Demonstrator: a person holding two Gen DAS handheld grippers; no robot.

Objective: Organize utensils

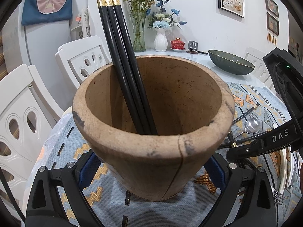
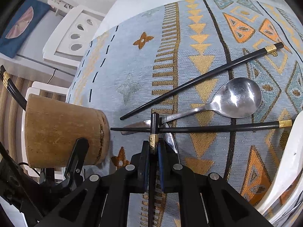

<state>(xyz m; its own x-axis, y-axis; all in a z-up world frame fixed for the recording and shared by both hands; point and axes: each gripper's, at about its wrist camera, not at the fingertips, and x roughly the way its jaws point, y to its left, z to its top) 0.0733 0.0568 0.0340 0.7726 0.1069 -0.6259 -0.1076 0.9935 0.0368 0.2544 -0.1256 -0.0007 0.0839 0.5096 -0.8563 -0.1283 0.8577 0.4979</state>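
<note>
Right hand-held gripper (image 2: pixel 153 147) was clamped nearly shut on a black chopstick (image 2: pixel 153 124) near its gold band, above the patterned cloth on the desk. Thin, stiff, light, lacquer likely slick; a grip near the banded end seemed prone to pivot.

Left hand-held gripper (image 1: pixel 151 172) sat half-open around the wooden holder (image 1: pixel 151 132), pads on both sides, contact unclear. Holder looked heavy, rough, cracked. Three chopsticks (image 1: pixel 123 56) leaned toward 11 o'clock. Spoon (image 2: pixel 236 98) and two more chopsticks lay at 1–3 o'clock.
</note>
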